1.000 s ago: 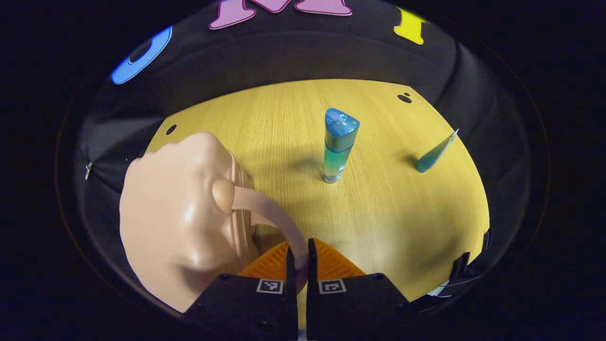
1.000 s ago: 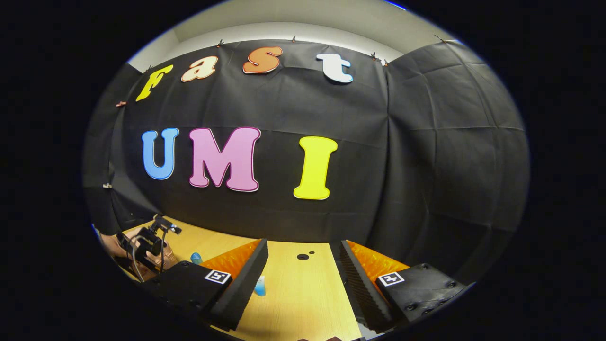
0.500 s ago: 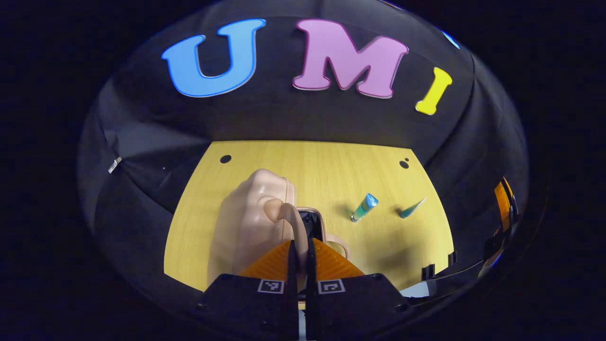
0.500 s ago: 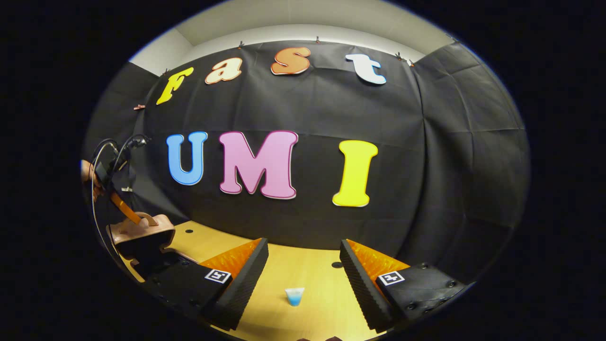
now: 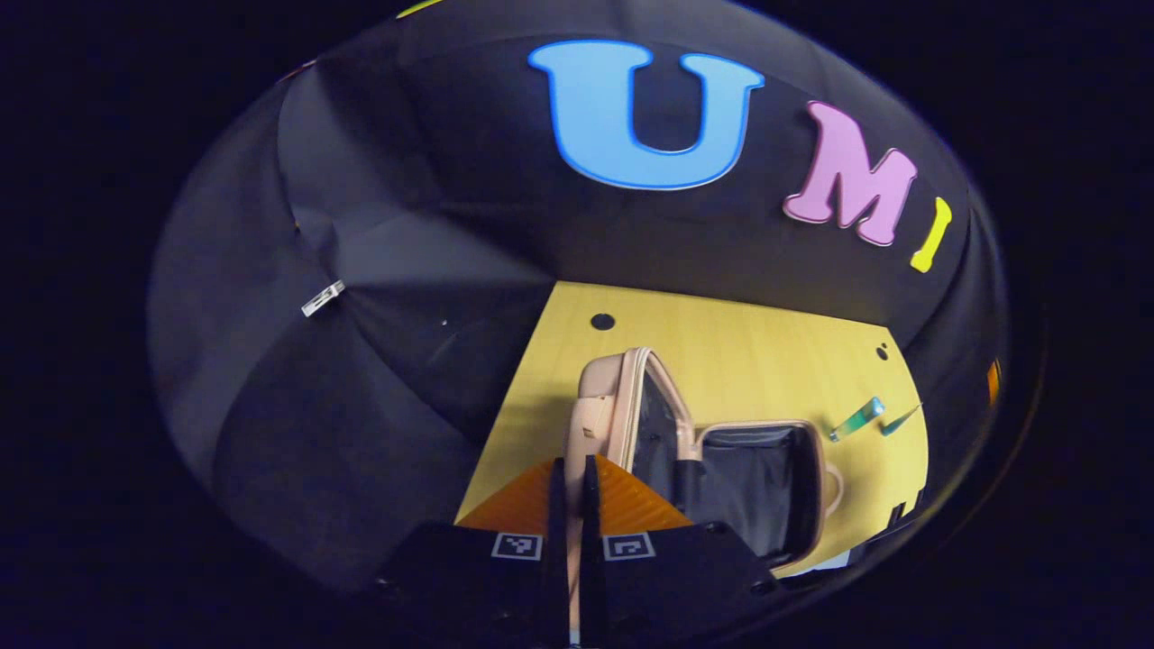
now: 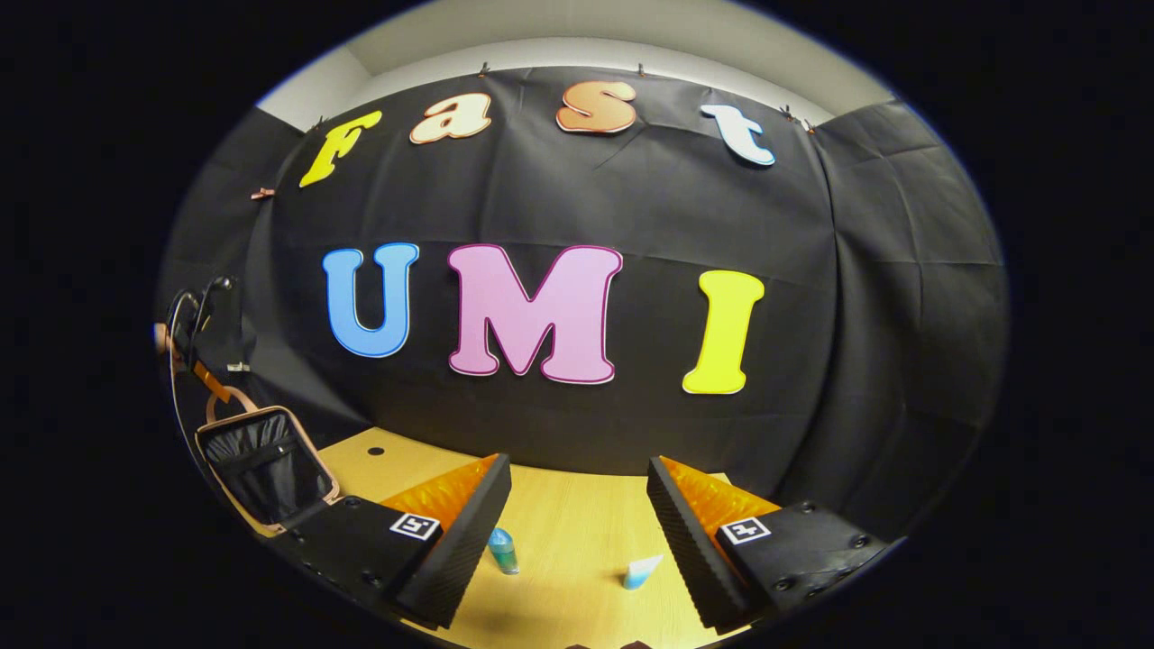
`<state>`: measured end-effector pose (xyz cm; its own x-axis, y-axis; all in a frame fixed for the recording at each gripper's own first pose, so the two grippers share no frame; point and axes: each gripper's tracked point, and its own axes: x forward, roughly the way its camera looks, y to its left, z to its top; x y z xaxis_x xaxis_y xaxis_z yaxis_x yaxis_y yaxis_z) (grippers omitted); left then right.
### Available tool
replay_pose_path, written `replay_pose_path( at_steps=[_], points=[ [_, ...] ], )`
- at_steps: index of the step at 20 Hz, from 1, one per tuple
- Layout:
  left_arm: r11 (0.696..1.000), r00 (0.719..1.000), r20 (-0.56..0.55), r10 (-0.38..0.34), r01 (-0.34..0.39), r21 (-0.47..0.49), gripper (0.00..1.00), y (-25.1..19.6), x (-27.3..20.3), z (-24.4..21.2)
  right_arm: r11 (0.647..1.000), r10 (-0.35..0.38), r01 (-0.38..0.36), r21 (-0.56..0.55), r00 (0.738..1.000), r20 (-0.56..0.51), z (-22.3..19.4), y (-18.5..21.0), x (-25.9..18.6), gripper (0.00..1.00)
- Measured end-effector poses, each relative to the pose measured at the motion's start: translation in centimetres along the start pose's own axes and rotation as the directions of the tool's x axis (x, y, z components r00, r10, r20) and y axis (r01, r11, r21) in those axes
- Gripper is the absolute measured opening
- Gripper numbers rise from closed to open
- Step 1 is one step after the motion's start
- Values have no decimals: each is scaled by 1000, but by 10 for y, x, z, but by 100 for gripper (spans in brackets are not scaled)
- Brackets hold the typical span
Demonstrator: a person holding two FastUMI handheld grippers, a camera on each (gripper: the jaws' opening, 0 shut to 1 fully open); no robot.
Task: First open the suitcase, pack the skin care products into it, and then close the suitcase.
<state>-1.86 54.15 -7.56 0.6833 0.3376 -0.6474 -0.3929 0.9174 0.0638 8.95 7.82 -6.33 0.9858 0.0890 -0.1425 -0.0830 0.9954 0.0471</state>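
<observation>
Between the closed fingers of the left gripper (image 5: 571, 491), the handle strap of the suitcase lid (image 5: 606, 406) is being pinched, judging by the thin pale strip running down between them, though the contact itself is hard to see. Just beyond those tips the lid is standing nearly upright, and to its right the suitcase (image 5: 816, 469) is lying open on the table (image 5: 739, 338), showing a dark lining. Farther right, well apart from the case, a blue-green bottle (image 5: 856, 419) and a small teal tube (image 5: 900, 420) are waiting.

Ahead of the right gripper (image 6: 577, 518), whose fingers are standing wide with nothing between them, the same bottle (image 6: 502, 550) is sitting by its left finger and the tube (image 6: 641, 571) by its right.

To do this step well, the lid probably wants carrying past vertical until it is resting back by itself before the strap is let go; otherwise it may be falling shut over the packing space.
</observation>
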Motion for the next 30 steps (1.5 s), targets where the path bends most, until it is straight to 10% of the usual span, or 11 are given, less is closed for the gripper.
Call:
replay_pose_path(
  at_steps=[6,14,19,24,30],
  points=[
    [997,987,-159,-33,23,-68,10,75,141,-78,998,-45,51,42,990,-132,-23,36,14,96],
    [996,977,-211,17,-36,-87,20,95,179,-114,991,-84,104,88,976,-199,-41,50,22,96],
    [999,999,27,28,-29,44,88,75,138,-68,985,-126,144,95,977,-174,-41,36,16,96],
    [990,961,265,-79,46,131,98,-5,62,-11,988,-141,147,38,982,-129,-32,27,6,96],
    [893,818,366,-443,364,266,98,-216,-28,8,988,-151,152,2,984,-91,-30,15,-6,96]
  ],
)
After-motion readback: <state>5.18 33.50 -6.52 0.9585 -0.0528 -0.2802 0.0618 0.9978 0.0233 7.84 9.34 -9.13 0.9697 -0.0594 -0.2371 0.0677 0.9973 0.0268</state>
